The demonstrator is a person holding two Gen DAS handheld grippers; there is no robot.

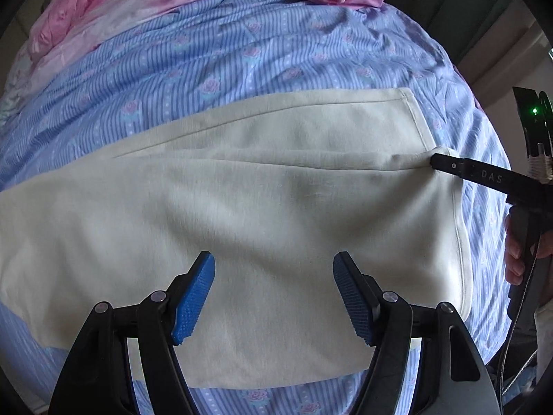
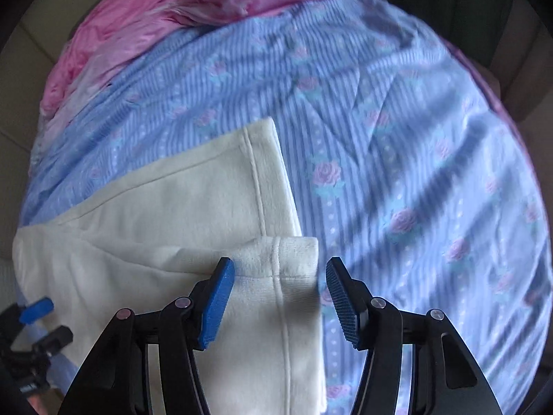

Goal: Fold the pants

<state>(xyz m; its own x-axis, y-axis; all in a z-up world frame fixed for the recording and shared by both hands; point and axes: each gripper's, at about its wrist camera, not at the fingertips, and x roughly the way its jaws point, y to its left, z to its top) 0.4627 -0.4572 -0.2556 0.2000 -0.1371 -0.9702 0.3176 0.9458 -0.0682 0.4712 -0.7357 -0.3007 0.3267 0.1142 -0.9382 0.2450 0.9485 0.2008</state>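
A: Soft daylight, fairly bright; striped shadows fall across the blue bedsheet (image 2: 414, 180) at right in the right wrist view.

B: That view is smeared too, worst toward the upper right. Both bulge like fisheyes, with black corners. The cream pants (image 1: 262, 214) look evenly lit, no glare

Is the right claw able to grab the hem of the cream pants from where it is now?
Probably yes: the right claw stands open directly over the pants hem, with nothing between the jaws and the cloth.
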